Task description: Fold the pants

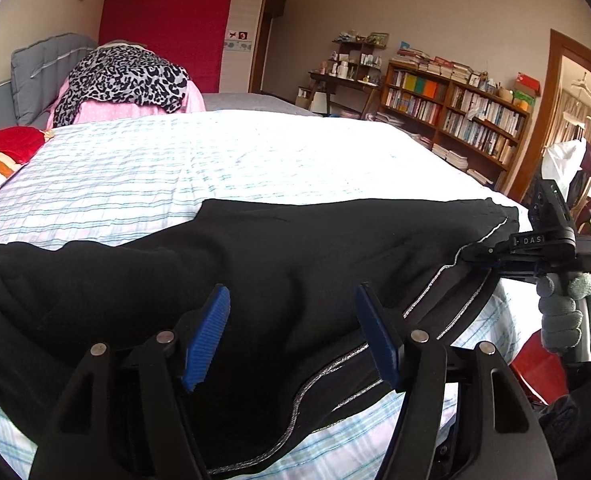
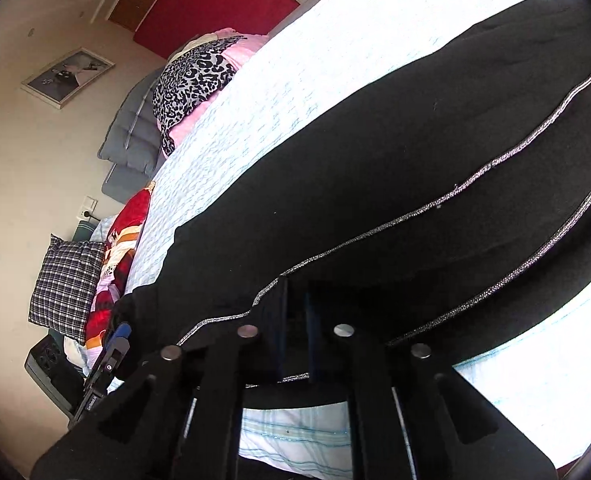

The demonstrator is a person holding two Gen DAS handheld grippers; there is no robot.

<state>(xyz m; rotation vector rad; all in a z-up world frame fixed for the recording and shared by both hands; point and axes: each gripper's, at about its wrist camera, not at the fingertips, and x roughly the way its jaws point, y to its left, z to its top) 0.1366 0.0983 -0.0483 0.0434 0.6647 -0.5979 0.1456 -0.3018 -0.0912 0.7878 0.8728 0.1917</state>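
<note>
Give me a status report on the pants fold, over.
Left gripper open, over the pants. Right gripper shut on the silver-trimmed edge. Pants lie on the bed, fold not finished. Nothing in the way.

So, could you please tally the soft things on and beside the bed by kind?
Black pants: 1
Leopard-print cloth: 1
Checked pillow: 1
Striped bedspread: 1
Total: 4
</note>
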